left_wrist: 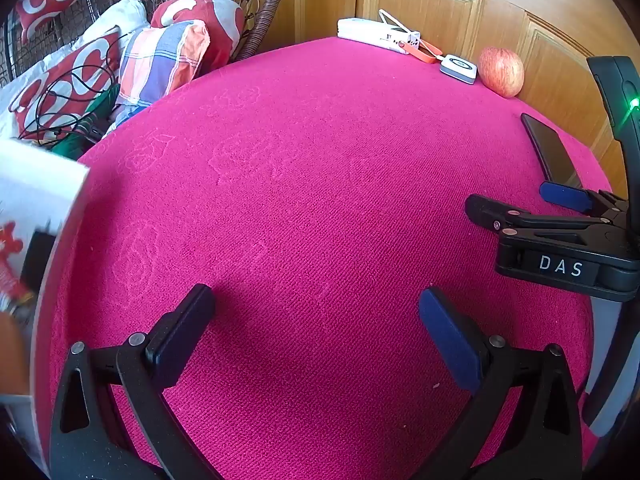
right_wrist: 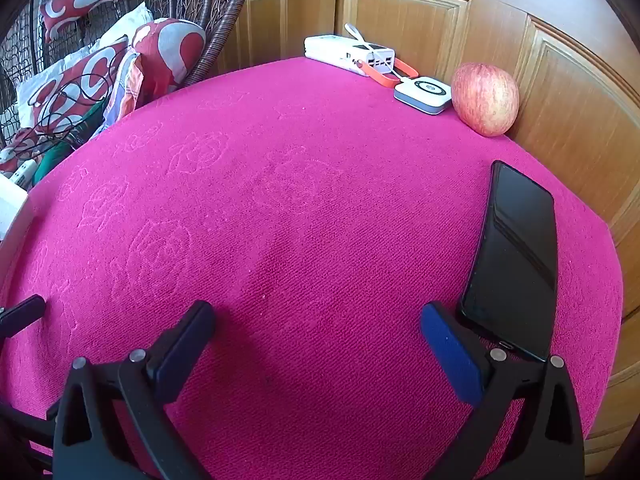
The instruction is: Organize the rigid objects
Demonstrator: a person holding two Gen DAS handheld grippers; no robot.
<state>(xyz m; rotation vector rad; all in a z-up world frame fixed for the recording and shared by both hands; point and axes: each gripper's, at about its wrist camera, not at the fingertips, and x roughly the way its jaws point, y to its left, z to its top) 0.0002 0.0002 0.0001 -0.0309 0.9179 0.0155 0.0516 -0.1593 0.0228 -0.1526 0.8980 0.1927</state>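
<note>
Both tools are spread wide with nothing between the pads. Left tool (left_wrist: 316,336) and right tool (right_wrist: 316,344) hover over the counter covered in magenta woven cloth (right_wrist: 280,208), pitched downward.

Nearest task item: flat black glass-faced phone (right_wrist: 516,256), lying face up on the cloth. In the right wrist view it sits at about 2 o'clock from the right tool, its near short end just beside the blue pad (right_wrist: 450,352). Long axis runs roughly 12 to 6 o'clock, slightly tilted.

In the left wrist view the same phone (left_wrist: 552,152) lies at far 2 o'clock, beyond the right tool (left_wrist: 520,204). Judgement: right hand is clearly nearer.

Other items along the far edge, 12–1 o'clock: white rectangular power bank (right_wrist: 344,54), small white-and-grey square device (right_wrist: 424,94), red-yellow apple (right_wrist: 486,98).
</note>
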